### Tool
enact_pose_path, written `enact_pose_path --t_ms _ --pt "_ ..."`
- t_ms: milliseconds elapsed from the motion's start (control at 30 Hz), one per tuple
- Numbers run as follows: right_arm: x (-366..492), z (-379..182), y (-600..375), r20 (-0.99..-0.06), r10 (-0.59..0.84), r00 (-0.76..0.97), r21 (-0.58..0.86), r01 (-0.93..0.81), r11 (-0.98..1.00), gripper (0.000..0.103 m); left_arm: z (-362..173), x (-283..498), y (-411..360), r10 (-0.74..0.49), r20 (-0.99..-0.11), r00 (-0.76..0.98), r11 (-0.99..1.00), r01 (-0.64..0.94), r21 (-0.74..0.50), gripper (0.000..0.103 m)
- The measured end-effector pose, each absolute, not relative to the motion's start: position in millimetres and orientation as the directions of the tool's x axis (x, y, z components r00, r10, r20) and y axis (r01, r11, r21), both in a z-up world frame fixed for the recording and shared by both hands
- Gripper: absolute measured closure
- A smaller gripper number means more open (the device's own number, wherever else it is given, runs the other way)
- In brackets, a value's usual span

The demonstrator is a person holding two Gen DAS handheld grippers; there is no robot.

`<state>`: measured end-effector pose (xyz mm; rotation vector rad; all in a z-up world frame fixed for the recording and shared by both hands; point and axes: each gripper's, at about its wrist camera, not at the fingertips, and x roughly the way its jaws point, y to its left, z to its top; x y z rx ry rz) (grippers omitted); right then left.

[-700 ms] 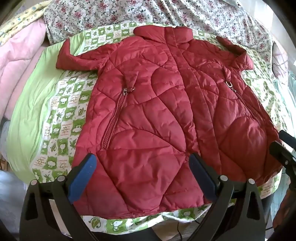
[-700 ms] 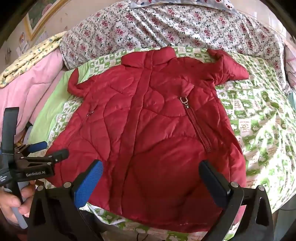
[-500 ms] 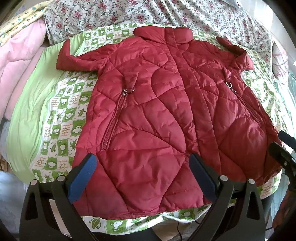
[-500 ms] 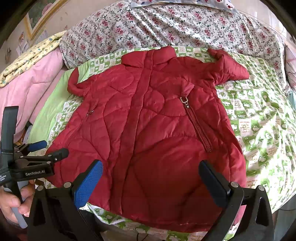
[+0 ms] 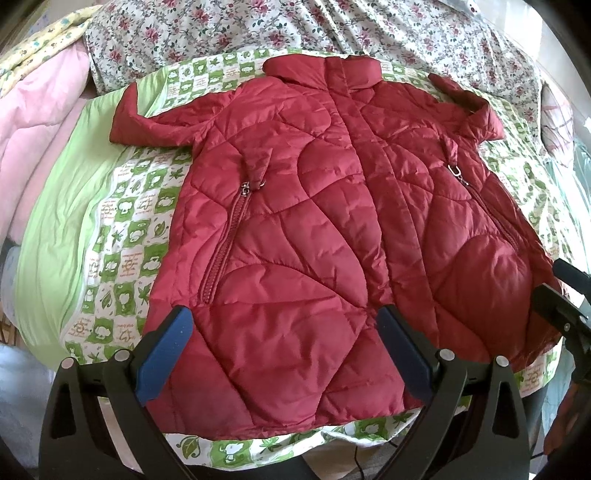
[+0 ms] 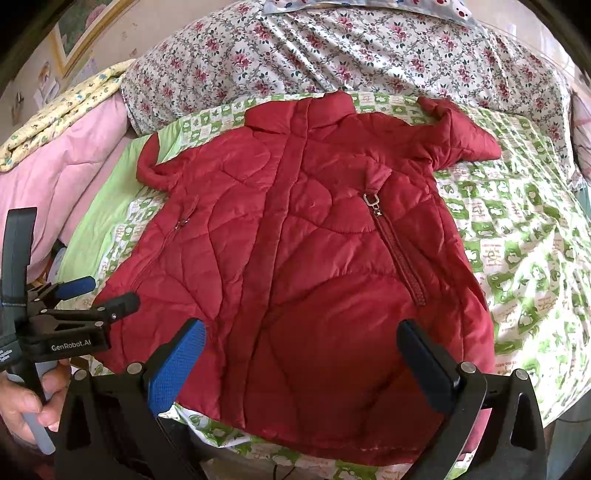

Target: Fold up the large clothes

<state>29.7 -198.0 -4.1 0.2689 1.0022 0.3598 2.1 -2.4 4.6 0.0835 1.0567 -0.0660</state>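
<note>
A red quilted jacket [image 5: 314, 229] lies spread flat, front up, on a green-and-white patterned sheet [image 5: 122, 229], collar at the far end, both sleeves bent out at the sides. It also shows in the right wrist view [image 6: 314, 258]. My left gripper [image 5: 284, 350] is open and empty, hovering above the hem on the left half. My right gripper [image 6: 303, 362] is open and empty, above the hem on the right half. The left gripper shows at the left edge of the right wrist view [image 6: 96, 291], the right one at the right edge of the left wrist view [image 5: 565, 295].
A floral quilt [image 5: 295, 26] lies beyond the collar. Pink bedding [image 6: 66, 162] and a yellow patterned blanket [image 6: 62, 110] are piled on the left. The sheet [image 6: 524, 236] extends bare to the right of the jacket. The bed edge is just below the hem.
</note>
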Motion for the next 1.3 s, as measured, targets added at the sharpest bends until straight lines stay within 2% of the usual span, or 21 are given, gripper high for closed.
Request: enact_pose_path --t_ms 167,600,733,900,1300 --pt "31 -4 -198 -0.769 0.414 0.486 0.382 -0.170 0.908 0.000 4 2 -2 -0.018 -0.863 0.504 0.995 0.092 0.034 0.003" --pt "39 -7 -197 -0.770 0.420 0.480 0.388 -0.172 0.906 0.000 -6 12 -4 0.048 -0.924 0.380 0.988 0.118 0.099 0.003" --pt "44 -8 -201 -0.770 0.417 0.483 0.387 -0.167 0.907 0.000 -8 15 -3 -0.004 -0.922 0.388 0.990 0.129 0.050 0.003" --pt "54 -8 -209 -0.768 0.416 0.487 0.392 -0.156 0.907 0.000 -8 19 -4 0.001 -0.913 0.409 0.989 0.134 0.062 0.003" --pt "94 -9 -242 -0.760 0.414 0.501 0.420 -0.108 0.901 0.000 -15 49 -2 -0.116 -0.921 0.371 0.987 0.151 -0.063 0.003"
